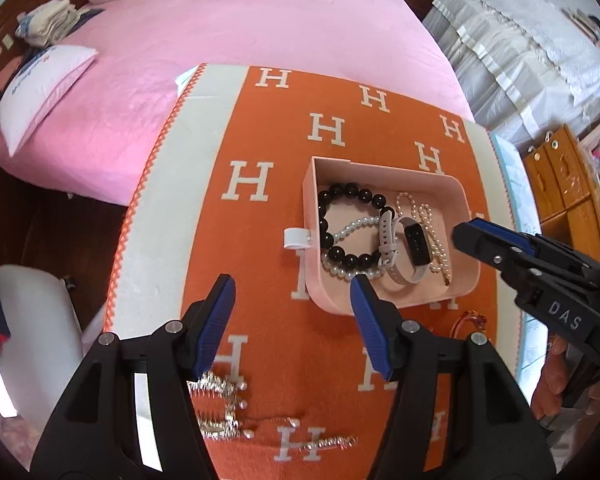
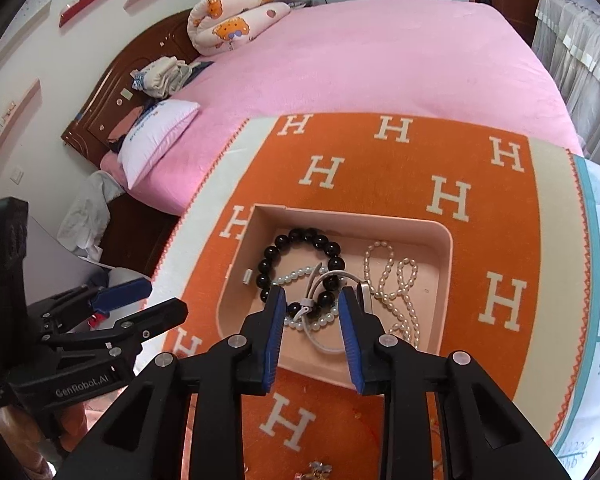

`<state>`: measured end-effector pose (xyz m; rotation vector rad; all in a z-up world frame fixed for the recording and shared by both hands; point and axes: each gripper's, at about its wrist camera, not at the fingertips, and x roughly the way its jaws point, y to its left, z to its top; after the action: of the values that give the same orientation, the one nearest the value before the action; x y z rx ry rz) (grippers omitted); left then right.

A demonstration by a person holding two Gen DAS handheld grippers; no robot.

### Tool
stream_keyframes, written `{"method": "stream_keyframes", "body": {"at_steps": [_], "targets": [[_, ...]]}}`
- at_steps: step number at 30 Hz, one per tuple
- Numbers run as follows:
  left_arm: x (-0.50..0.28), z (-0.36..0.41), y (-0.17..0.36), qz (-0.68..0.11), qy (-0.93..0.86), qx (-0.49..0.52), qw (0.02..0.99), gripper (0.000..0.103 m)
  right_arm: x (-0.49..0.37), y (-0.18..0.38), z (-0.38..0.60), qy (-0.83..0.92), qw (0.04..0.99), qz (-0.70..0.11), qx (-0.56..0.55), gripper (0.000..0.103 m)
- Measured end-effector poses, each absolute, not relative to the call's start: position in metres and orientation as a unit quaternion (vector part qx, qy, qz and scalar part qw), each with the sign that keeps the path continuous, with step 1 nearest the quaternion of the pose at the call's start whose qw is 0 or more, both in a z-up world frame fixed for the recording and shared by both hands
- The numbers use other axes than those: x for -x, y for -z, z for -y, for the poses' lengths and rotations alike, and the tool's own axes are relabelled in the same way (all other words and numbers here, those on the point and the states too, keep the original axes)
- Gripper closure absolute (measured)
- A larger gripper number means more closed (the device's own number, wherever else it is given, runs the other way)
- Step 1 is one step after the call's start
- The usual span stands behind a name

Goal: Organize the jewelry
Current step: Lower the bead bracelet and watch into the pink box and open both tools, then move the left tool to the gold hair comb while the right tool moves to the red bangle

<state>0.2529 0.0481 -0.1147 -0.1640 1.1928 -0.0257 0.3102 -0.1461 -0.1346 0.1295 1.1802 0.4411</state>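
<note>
Over the pink tray (image 2: 446, 280) the right gripper (image 2: 310, 316) hangs spread, apparently releasing the watch (image 1: 404, 248); the left gripper (image 1: 292, 316), spread, must next collect the silver piece (image 1: 220, 408).

Black plastic grippers; ribbed blue pads on the fingers (image 1: 370, 322), silver screws, white "DAS" and "GenRobot.AI" lettering

Pink-covered bed (image 2: 380, 60), dark wooden headboard (image 2: 112, 92), white pillow (image 2: 160, 136), wall shelves (image 2: 88, 0), frilled curtain (image 2: 580, 40).
</note>
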Motion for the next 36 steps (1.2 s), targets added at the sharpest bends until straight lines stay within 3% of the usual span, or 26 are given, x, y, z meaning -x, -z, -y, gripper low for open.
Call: {"method": "stream_keyframes", "body": {"at_steps": [21,36], "targets": [[-0.165,-0.106,0.070,-0.543,-0.011,0.103,0.833,0.046,-0.187,0.085,0.184,-0.183,0.815,-0.539,-0.104,0.074],[-0.118,-0.087,0.103,-0.570,0.018,0.066,0.819,0.046,-0.104,0.093,0.204,-0.143,0.817,-0.550,-0.102,0.073]]}}
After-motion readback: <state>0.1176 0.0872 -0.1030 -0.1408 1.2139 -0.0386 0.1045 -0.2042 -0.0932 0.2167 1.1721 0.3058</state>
